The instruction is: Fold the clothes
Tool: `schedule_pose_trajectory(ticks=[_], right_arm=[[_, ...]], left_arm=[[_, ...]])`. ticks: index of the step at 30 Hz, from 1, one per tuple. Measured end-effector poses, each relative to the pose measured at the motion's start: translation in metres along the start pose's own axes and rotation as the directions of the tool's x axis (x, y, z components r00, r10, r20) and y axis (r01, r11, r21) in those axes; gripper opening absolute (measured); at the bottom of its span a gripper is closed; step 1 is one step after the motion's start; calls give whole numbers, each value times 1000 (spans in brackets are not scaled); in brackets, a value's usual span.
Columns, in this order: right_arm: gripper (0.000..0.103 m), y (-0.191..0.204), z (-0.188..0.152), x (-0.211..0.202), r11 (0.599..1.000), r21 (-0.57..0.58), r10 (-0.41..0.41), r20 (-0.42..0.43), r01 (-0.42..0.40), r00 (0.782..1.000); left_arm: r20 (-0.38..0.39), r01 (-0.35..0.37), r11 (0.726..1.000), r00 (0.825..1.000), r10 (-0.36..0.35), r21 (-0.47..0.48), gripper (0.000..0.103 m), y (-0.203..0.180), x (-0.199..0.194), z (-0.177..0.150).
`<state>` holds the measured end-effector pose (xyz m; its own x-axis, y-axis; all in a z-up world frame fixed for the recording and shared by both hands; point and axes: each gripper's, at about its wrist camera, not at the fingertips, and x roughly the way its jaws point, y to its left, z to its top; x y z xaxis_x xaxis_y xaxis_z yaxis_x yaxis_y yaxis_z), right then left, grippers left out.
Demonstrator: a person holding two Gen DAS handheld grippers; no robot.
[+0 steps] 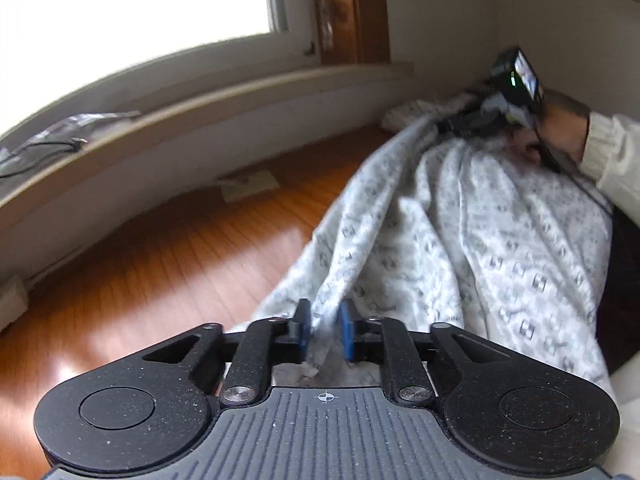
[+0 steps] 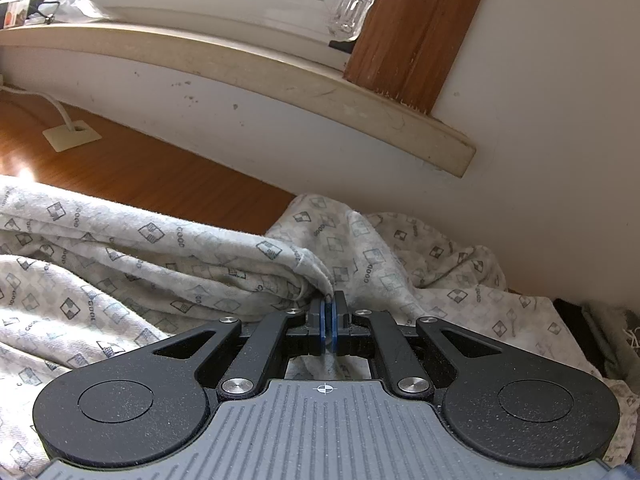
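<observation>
A pale grey garment (image 1: 472,232) printed with small dark squares is stretched above a wooden table (image 1: 168,256). My left gripper (image 1: 326,330) has a bunched fold of the garment between its blue pads, the jaws closed on it with a narrow gap. My right gripper (image 2: 330,326) is shut tight on a hem of the same garment (image 2: 132,264); it also shows in the left wrist view (image 1: 452,124), held by a hand at the far right end of the cloth. The cloth hangs in folds between the two grippers.
A window sill (image 2: 248,68) and white wall (image 2: 552,120) run along the table's far edge. A white cable plate (image 2: 72,135) sits on the table by the wall. Cables and plastic (image 1: 52,136) lie on the sill. A glass (image 2: 352,8) stands on the sill.
</observation>
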<state>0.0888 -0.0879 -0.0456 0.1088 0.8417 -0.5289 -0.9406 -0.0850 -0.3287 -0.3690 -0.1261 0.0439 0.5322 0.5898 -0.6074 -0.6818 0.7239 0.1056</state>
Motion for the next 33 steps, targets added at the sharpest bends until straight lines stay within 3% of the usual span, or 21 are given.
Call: schedule_pose_trajectory(ticks=[5,9,21,22,26,33], right_arm=[[5,0,0,0,1000,0,-1,0,1,1000],[5,0,0,0,1000,-2,-2,1,2,1000],[5,1,-3,0,1000,1,-10,8,10,1000],[5,1,-3,0,1000,1,-10,8,10,1000],[5,2,-4,1,1000,0,-11,9,11,1000],[5,3,-6,0,1000,-2,-13,10,13,1000]], left_arm=[[37,-9,999,999,11,-47,36,16,-9,6],[41,0,996,999,4,-85,36,27,-7,4],[-31,35,998,999,-37,-58,36,18,8,-19],[-30,32,998,999,-34,-57,35,18,8,-19],[-14,26,998,1000,-26,-51,11,18,4,-18],[119,14,996,993,-3,-91,4,28,-27,-5]])
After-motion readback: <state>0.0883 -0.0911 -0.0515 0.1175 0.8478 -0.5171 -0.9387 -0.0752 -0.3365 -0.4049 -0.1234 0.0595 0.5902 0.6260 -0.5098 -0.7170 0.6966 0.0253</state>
